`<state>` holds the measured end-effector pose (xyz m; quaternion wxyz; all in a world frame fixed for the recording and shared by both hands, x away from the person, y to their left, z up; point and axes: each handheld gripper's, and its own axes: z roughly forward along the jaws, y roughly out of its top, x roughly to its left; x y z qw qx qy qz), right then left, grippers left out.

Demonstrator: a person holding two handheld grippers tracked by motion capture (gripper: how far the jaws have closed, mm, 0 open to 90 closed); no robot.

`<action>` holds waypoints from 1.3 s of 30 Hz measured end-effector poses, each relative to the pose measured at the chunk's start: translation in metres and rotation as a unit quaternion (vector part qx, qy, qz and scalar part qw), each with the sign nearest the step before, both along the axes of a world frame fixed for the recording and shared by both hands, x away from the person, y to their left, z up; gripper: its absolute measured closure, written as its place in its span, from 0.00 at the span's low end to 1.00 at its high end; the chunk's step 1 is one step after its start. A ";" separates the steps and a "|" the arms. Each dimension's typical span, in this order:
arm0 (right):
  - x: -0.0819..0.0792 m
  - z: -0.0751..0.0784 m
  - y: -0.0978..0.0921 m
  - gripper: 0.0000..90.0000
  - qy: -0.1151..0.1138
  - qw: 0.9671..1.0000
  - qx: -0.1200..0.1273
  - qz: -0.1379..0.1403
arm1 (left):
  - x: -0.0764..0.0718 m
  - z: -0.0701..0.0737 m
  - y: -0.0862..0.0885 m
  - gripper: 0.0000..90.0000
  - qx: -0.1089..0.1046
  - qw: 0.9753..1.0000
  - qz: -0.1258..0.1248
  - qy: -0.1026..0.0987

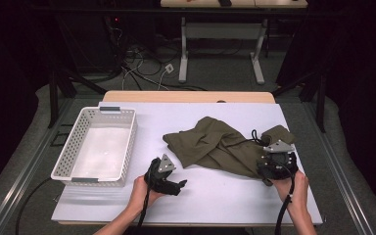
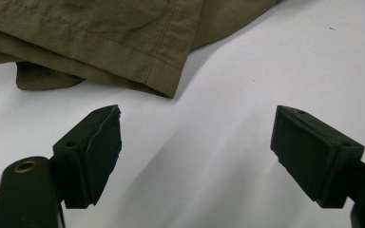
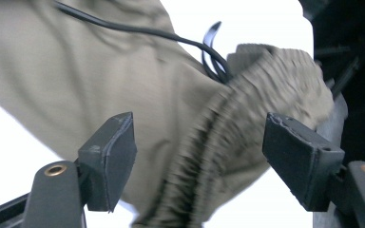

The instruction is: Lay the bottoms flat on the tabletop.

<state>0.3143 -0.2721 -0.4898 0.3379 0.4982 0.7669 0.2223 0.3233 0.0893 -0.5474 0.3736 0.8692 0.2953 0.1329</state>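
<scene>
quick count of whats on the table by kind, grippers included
Crumpled olive-green fabric garment: 1
White perforated plastic basket: 1
Black two-jaw grippers, left gripper and right gripper: 2
Total: 4

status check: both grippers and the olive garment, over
Left hand-held gripper open over bare table, short of the hem. Right hand-held gripper open, jaws either side of the elastic waistband. Olive garment crumpled right of the white basket. Black drawstring lies loose on it.
</scene>
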 end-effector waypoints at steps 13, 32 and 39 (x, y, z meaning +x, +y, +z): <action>-0.005 -0.006 0.051 0.26 0.031 0.994 0.014 0.102 | 0.000 0.000 0.000 0.20 0.002 1.000 -0.002 -0.002; 0.031 -0.055 0.068 0.56 0.087 0.991 0.026 0.098 | 0.002 0.002 0.003 0.20 0.000 1.000 0.004 -0.006; 0.027 -0.058 0.068 0.87 0.075 0.990 0.031 0.112 | 0.000 0.002 0.001 0.20 0.005 1.000 -0.001 -0.007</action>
